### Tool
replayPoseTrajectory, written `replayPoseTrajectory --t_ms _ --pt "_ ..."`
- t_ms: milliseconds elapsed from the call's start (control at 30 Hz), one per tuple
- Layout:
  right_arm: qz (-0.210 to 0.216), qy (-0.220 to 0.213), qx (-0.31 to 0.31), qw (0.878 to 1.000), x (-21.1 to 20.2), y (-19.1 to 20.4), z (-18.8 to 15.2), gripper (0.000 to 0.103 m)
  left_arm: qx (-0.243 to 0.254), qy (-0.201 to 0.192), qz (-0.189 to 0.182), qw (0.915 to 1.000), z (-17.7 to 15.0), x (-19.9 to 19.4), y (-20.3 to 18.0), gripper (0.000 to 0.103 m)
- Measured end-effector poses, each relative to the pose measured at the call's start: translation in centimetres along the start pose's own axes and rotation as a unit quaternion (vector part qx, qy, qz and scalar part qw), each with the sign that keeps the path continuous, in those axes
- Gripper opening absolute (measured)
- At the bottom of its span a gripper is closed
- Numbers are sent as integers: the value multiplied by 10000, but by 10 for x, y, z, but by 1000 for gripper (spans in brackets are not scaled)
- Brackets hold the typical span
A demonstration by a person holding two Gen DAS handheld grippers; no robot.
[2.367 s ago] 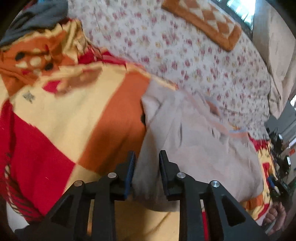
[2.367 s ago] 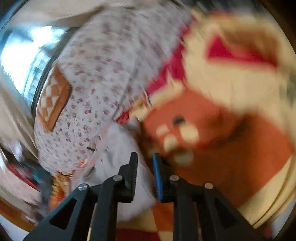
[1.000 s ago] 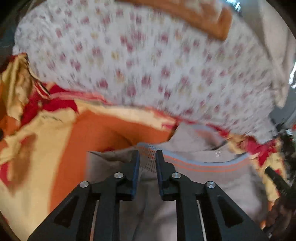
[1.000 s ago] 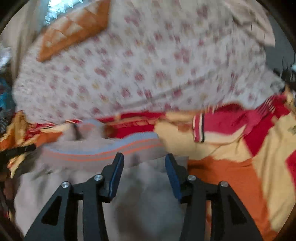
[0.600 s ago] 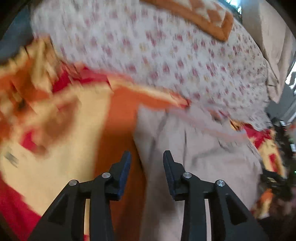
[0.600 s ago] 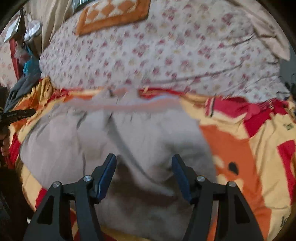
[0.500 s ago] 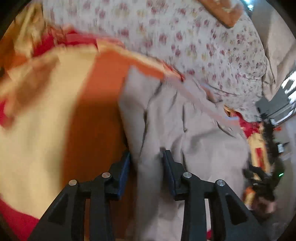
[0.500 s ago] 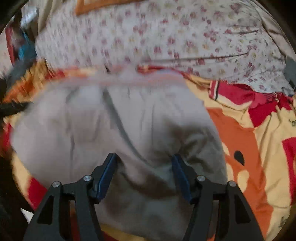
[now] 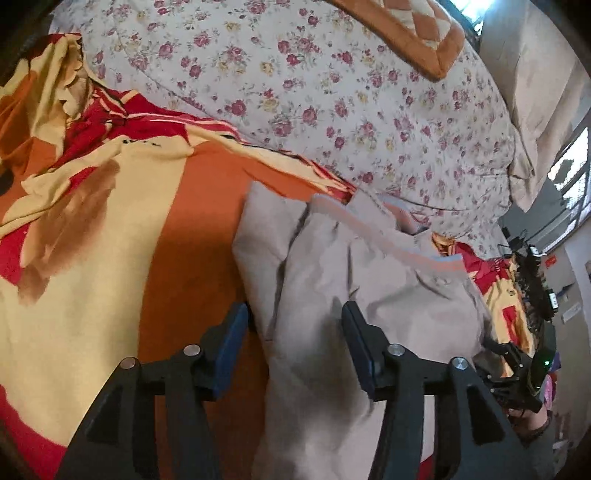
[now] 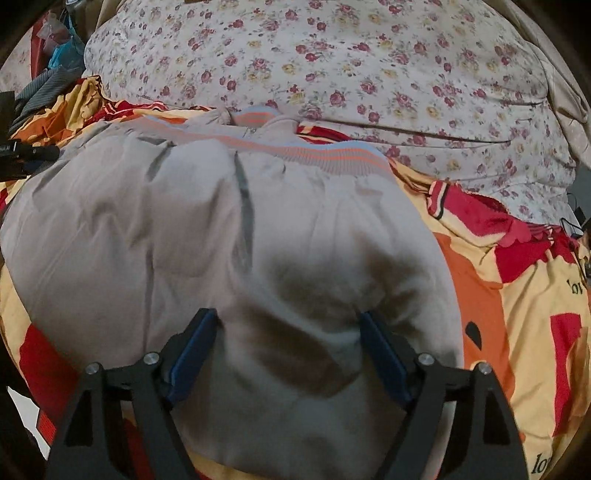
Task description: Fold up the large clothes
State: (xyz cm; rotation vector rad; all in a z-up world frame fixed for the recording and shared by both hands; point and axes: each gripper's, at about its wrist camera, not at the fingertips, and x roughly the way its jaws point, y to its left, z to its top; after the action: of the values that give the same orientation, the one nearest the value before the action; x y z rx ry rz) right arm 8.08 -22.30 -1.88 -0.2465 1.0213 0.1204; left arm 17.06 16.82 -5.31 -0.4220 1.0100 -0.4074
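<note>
A beige-grey jacket (image 9: 354,288) with an orange and blue striped hem band lies folded on the bed; it also shows in the right wrist view (image 10: 229,236). My left gripper (image 9: 293,325) is open and empty, low over the jacket's left edge, straddling it. My right gripper (image 10: 288,332) is wide open and empty, its jaws pressed down on or just above the jacket's near part. The striped band (image 10: 325,153) lies along the jacket's far edge.
The jacket rests on an orange, yellow and red blanket (image 9: 103,229), also seen in the right wrist view (image 10: 517,295). A floral quilt (image 9: 332,92) lies behind it, with an orange checked cushion (image 9: 413,33) on top. Curtain and window stand at the far right.
Both grippers held the striped hem up a second ago, laid it down and opened. They have since pulled back to the jacket's near side, wide open.
</note>
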Motion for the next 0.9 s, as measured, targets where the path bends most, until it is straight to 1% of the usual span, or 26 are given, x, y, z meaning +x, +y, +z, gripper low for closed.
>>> replayPoseTrajectory --t_ms 33,100,133,167,200,233,267,333,367,433,467,500,533,567,600,633,667,700,800,833,867,900 --pt "5 -2 2 10000 0 0 -1 85 15 106 -72 9999 -1 4 0 46" --pt "4 -2 3 10000 0 0 -1 85 -79 579 -240 9980 -6 20 1 47" --pt "-2 0 -2 10000 0 0 -1 85 -130 741 -337 9966 -8 26 2 49" --pt "-6 1 -5 10000 0 0 -1 85 -132 801 -433 9958 -10 28 0 57" --pt "-10 0 -3 10000 0 1 -1 85 -64 784 -498 9957 -10 28 -3 61" --pt "-12 1 -4 10000 0 1 -1 85 35 803 -584 9951 -10 30 -6 69" --pt "-10 1 -3 10000 0 1 -1 85 148 836 -653 9942 -10 34 -8 74" --pt "-14 4 -4 10000 0 1 -1 85 347 847 -709 9933 -8 41 -11 76" --pt "-16 4 -4 10000 0 1 -1 85 385 839 -749 9929 -5 43 -11 78" --pt "-16 5 -11 10000 0 1 -1 85 441 867 -811 9919 0 48 -12 79" --pt "-19 6 -13 10000 0 0 -1 85 454 917 -797 9916 2 49 -13 77" --pt "-15 6 -12 10000 0 0 -1 85 452 925 -737 9920 3 49 -14 70" --pt "-12 5 -10 10000 0 0 -1 85 473 910 -647 9926 4 46 -14 39" --pt "-11 6 -10 10000 0 1 -1 85 495 945 -628 9923 3 46 -14 13" --pt "-7 7 -6 10000 0 1 -1 85 483 947 -699 9919 3 43 -12 5" --pt "-4 12 -1 10000 0 1 0 85 502 950 -853 9905 3 39 -13 0" --pt "-6 19 -4 10000 0 1 0 85 639 960 -928 9890 2 35 -17 0" --pt "-7 22 -10 10000 0 0 0 85 781 973 -913 9880 1 33 -22 0" --pt "32 36 -9 10000 -1 0 1 85 834 1064 -1019 9856 8 28 -32 0" --pt "94 -24 61 9999 -6 -4 2 82 776 1068 -1127 9848 13 25 -36 0" --pt "169 -161 193 9995 -13 -9 3 72 678 1021 -1273 9843 18 21 -42 0" --pt "307 -378 411 9980 -23 -18 3 68 585 942 -1395 9840 23 16 -49 0"
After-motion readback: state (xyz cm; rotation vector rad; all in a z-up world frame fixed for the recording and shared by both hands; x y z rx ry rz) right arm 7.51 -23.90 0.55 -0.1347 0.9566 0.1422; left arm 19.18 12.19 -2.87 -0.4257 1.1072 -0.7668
